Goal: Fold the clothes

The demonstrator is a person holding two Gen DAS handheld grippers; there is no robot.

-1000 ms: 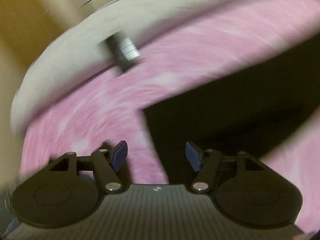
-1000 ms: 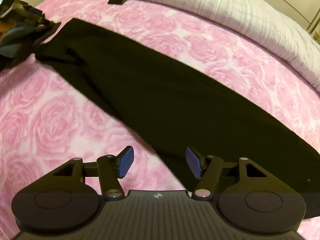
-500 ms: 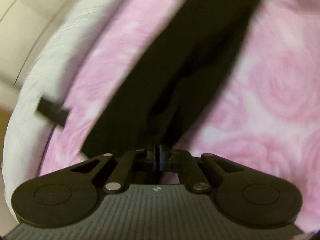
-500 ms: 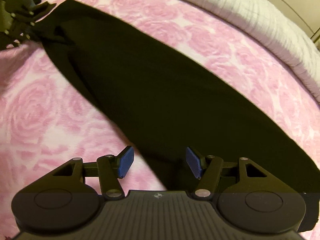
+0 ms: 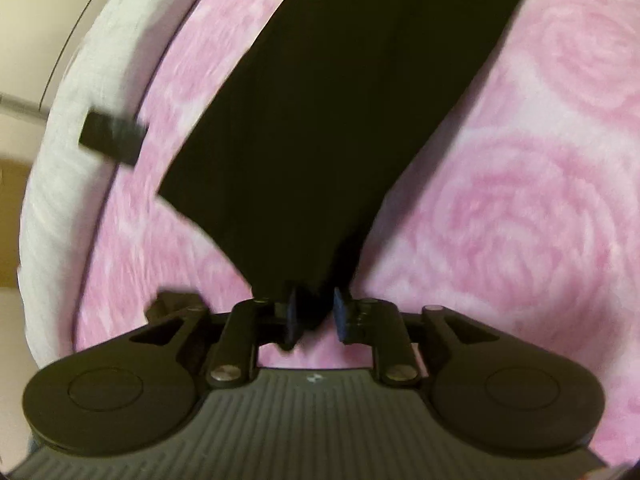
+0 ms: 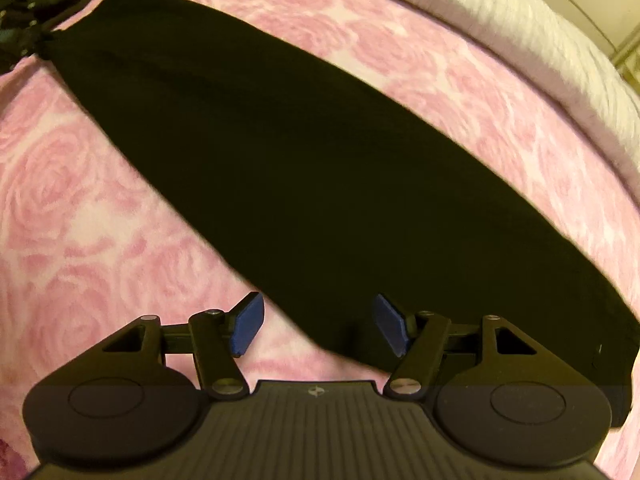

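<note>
Both wrist views look steeply down, close; sharing the black garment (image 5: 332,120) (image 6: 320,184).

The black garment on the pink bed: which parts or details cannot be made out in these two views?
- Black garment: in the right wrist view its near edge is hidden behind the right gripper.
- Left wrist view: its tip is between the opening left gripper pads; contact is blurred.
- Dark object on the white cover: too blurred to identify.

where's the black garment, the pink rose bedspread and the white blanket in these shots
black garment (image 6: 320,184), right wrist view, middle of the long dark cloth
pink rose bedspread (image 6: 80,200), right wrist view, bare rose print left of the garment
white blanket (image 5: 68,152), left wrist view, its pale band beside the bedspread
</note>
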